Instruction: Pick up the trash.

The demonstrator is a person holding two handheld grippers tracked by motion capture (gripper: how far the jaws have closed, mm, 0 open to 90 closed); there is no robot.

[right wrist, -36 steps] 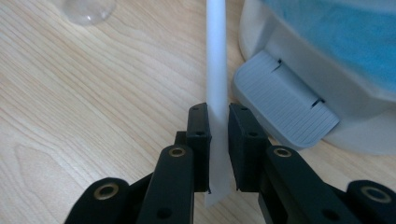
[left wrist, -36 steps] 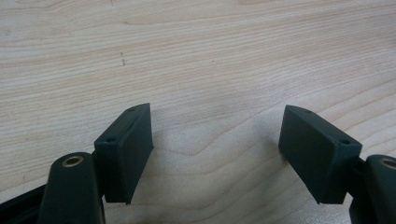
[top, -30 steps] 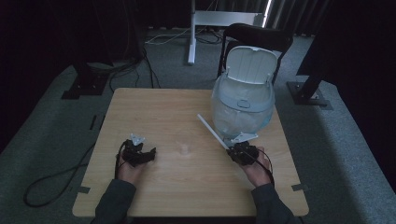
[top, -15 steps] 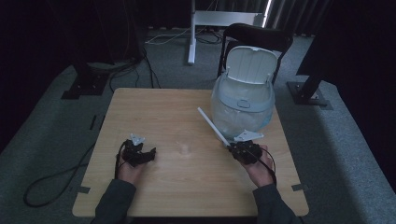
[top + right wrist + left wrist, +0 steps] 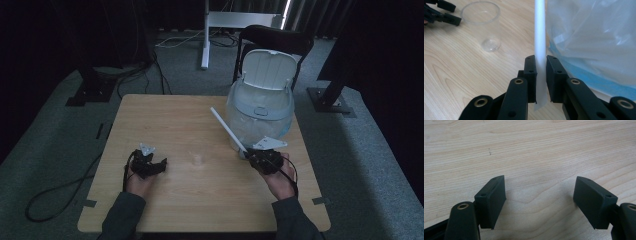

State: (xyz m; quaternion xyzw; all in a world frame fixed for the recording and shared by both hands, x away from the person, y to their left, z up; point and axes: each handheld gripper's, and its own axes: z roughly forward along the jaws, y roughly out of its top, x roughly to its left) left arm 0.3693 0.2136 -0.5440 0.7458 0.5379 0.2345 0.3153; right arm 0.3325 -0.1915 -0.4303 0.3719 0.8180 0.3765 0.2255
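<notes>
— What are you on right now?

— I have the straw (image 5: 540, 37) pinched near its lower end in my right gripper (image 5: 248, 154), fingers (image 5: 531, 77) narrow and pressing on it from both sides. I judge this as the carry step: the straw is picked up and needs a place to go.

— Where is it, exactly?

— Just beside the bin (image 5: 260, 112), on the bin's left flank, raised off the surface (image 5: 200, 175). The bin's lid stands open and a clear bag lines it.

— Which way does the straw point?

— Its long axis runs away from my fingers, slanting up and off from the bin toward the far left. A short stub hangs below my grip; the long free end is the far one.

— And the next move?

— My guess is either the cup (image 5: 481, 23), which stands well to the left of the bin, or the bin itself. For the cup I would swing the free end round and tip it down into the mouth. That long lever wobbles, so slow wrist work.

— Your other hand?

— My left gripper (image 5: 150, 165) hovers low over the surface, far left of the bin, fingers (image 5: 491, 200) wide and empty.
</notes>
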